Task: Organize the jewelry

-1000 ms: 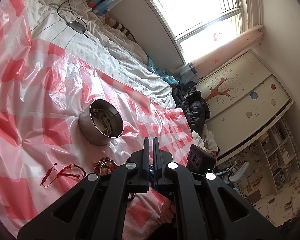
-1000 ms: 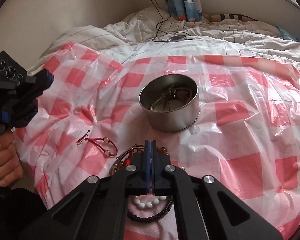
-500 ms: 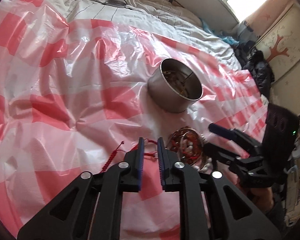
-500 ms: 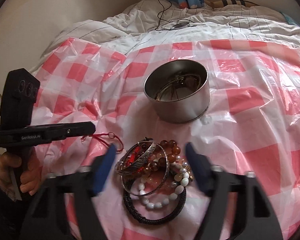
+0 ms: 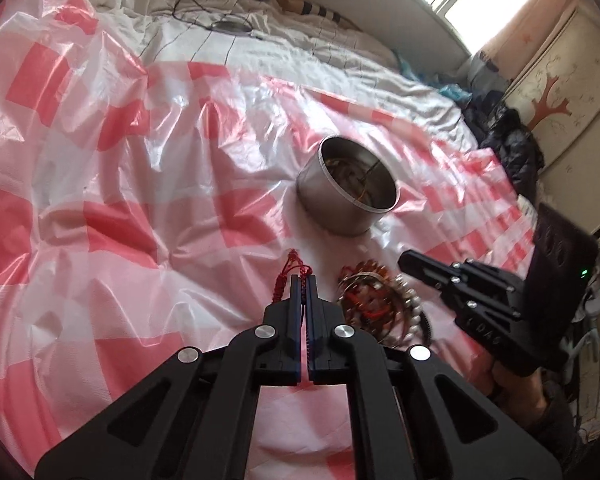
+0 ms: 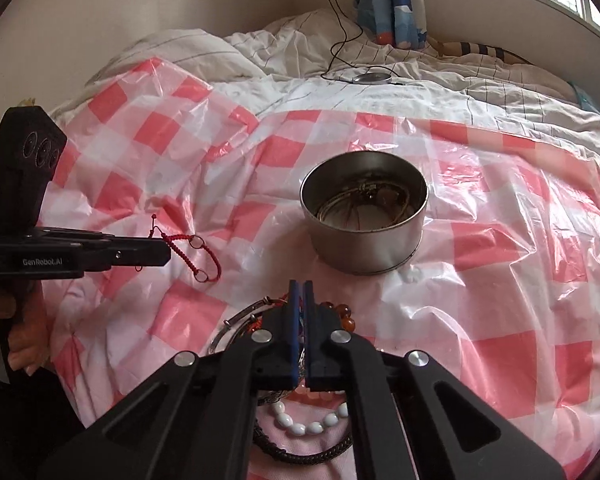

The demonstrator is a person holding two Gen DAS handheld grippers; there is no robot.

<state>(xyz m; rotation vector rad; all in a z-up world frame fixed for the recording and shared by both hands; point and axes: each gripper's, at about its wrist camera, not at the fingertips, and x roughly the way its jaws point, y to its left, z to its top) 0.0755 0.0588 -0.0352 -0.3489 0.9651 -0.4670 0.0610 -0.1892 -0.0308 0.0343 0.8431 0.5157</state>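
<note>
Both my grippers have closed since half a second ago.
Left gripper (image 5: 304, 280) pinches the red cord bracelet (image 6: 188, 254); right gripper (image 6: 300, 286) seems clamped on a bangle (image 6: 240, 316) beside the tin (image 6: 364, 216).

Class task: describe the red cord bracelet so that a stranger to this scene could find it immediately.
Start at the round metal tin on the red-and-white checked plastic sheet. Left of it, apart from the heap of bangles and beads, the red cord bracelet hangs from the shut left tool. It alone is thin braided red string with small metal rings.

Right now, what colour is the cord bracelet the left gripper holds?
Red cord bracelet, clearest in the right wrist view.
</note>
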